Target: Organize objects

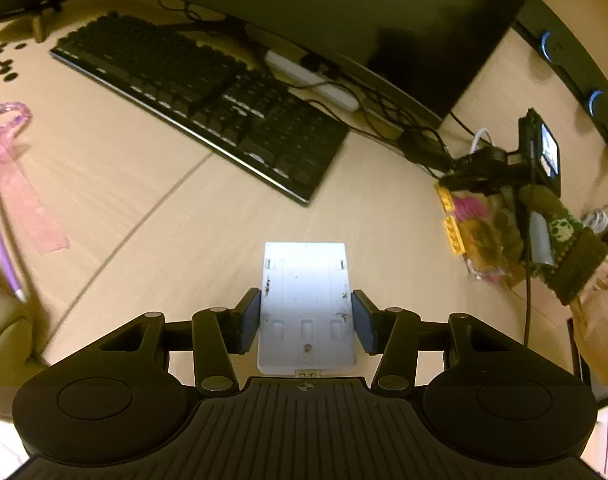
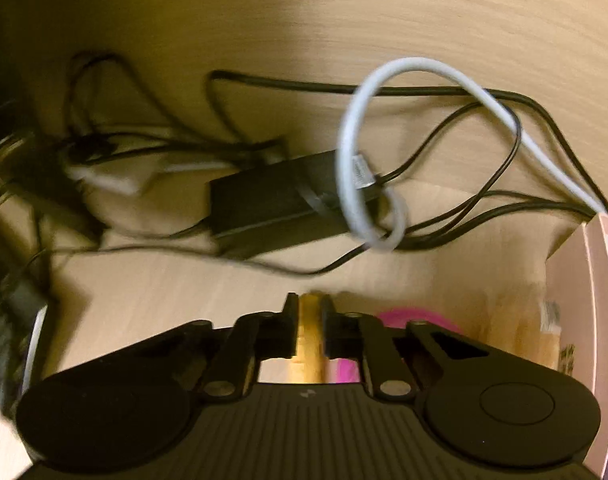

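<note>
In the left wrist view my left gripper [image 1: 305, 304] is shut on a flat white plastic plate [image 1: 305, 276], its blue pads [image 1: 251, 316] pressing both long edges above the wooden desk [image 1: 152, 216]. At the right, my right gripper [image 1: 449, 180] holds up a clear packet [image 1: 479, 236] with a yellow strip and pink pieces; a hand in a green knitted glove [image 1: 563, 240] grips it. In the right wrist view my right gripper [image 2: 308, 306] is shut on the packet's yellow strip [image 2: 308, 344], and the pink contents [image 2: 415, 318] show just beyond.
A black keyboard [image 1: 200, 108] and a dark monitor [image 1: 343, 20] fill the back of the desk. A pink ribbon [image 1: 20, 184] and purple pen [image 1: 0, 236] lie at left. A black power brick [image 2: 276, 204], tangled black cords, a white cable [image 2: 355, 152] and a pink box [image 2: 595, 320] are under the right gripper.
</note>
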{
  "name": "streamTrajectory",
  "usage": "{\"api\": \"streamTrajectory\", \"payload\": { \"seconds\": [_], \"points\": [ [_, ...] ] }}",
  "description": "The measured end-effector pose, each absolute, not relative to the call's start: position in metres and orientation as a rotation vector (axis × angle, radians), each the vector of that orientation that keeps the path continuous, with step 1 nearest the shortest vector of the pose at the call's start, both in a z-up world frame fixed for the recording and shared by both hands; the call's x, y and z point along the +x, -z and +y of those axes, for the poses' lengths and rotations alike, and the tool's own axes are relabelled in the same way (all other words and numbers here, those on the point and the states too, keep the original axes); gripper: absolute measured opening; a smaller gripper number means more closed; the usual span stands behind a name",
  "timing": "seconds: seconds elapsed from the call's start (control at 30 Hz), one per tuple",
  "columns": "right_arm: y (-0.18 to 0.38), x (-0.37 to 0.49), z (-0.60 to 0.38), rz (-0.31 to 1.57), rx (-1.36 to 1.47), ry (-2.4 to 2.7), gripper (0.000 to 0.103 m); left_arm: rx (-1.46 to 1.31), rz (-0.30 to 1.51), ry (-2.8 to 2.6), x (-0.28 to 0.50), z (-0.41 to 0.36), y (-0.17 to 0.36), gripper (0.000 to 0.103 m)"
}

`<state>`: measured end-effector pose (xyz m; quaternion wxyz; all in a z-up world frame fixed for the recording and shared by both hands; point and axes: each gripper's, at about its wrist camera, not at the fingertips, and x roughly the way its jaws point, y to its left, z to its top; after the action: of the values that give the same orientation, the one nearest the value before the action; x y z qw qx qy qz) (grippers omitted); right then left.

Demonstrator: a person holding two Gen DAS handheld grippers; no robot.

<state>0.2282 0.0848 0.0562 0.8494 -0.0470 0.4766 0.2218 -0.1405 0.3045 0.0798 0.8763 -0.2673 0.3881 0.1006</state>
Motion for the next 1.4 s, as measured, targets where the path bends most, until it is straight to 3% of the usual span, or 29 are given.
{"api": "streamTrajectory", "payload": {
  "seconds": [0.27,0.47,0.53,0.6,0.63,0.7,0.77,0.93,0.97,1.0,1.4],
  "points": [
    [-0.104,0.149,0.073,0.901,-0.144,-0.688,0.006,-0.510,0.874,-0.081,-0.122,0.279,-0.066,0.053],
    [-0.102,0.095,0.054,0.843,-0.335,-0.731,0.008,-0.509,0.907,0.019,-0.104,0.256,-0.059,0.053],
    [-0.096,0.086,0.046,0.835,-0.382,-0.689,0.016,-0.511,0.902,0.039,-0.099,0.251,-0.058,0.053],
    [-0.092,0.085,0.036,0.833,-0.384,-0.646,0.036,-0.518,0.898,0.049,-0.097,0.247,-0.057,0.053],
    [-0.090,0.087,0.033,0.832,-0.372,-0.624,0.041,-0.522,0.899,0.053,-0.097,0.246,-0.057,0.053],
    [-0.088,0.093,0.030,0.822,-0.359,-0.568,0.070,-0.526,0.905,0.057,-0.099,0.245,-0.055,0.053],
    [-0.083,0.101,0.031,0.802,-0.361,-0.522,0.085,-0.532,0.909,0.053,-0.101,0.246,-0.054,0.053],
    [-0.055,0.129,0.037,0.875,-0.320,-0.473,0.085,-0.508,0.916,0.041,-0.105,0.247,-0.056,0.053],
    [-0.054,0.129,0.035,0.878,-0.283,-0.484,0.073,-0.497,0.918,0.041,-0.105,0.246,-0.057,0.053],
    [-0.054,0.129,0.033,0.887,-0.257,-0.507,0.053,-0.487,0.920,0.041,-0.106,0.245,-0.058,0.053],
    [-0.117,0.013,-0.058,0.811,-0.395,-0.581,0.048,-0.330,0.962,0.224,-0.064,0.175,-0.065,0.053]
  ]
}}
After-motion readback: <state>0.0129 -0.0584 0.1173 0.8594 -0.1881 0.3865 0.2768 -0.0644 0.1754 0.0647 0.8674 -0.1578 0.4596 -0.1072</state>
